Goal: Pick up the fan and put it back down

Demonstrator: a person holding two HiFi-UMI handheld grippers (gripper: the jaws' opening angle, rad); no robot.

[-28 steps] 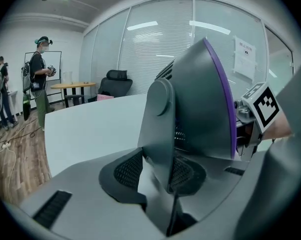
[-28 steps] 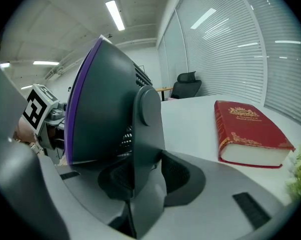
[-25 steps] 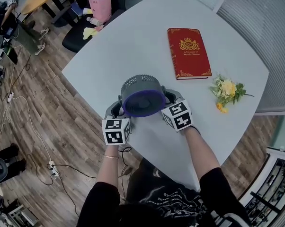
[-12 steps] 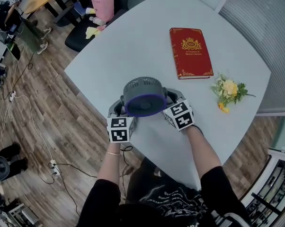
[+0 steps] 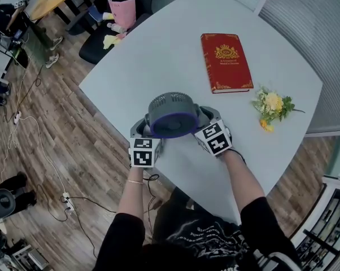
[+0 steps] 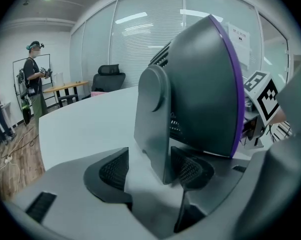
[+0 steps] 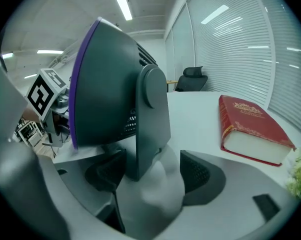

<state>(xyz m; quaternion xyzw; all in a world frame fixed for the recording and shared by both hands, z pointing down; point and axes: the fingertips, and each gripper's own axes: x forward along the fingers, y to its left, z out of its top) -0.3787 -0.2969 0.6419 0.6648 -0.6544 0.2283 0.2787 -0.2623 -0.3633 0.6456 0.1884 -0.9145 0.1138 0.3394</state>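
Observation:
A grey fan (image 5: 170,114) with a purple front ring stands on the white table (image 5: 175,49) near its front edge. My left gripper (image 5: 140,130) is at the fan's left side and my right gripper (image 5: 206,117) at its right side. In the left gripper view the fan's (image 6: 200,89) side support stands between the opening jaws of the gripper (image 6: 150,169), close to the right pad, with a gap to the left pad. In the right gripper view the other support of the fan (image 7: 110,84) is inside the gripper (image 7: 153,171), whose jaws are opening, clear of the right pad.
A red book (image 5: 226,62) lies on the far right of the table, and a small flower bunch (image 5: 271,107) lies near the right edge. A chair with a pink bag (image 5: 120,10) stands beyond the table. A person (image 6: 34,79) stands far off. Cables run over the wooden floor.
The fan and both grippers keep about the same place near the table's front edge. Only the view has shifted slightly.

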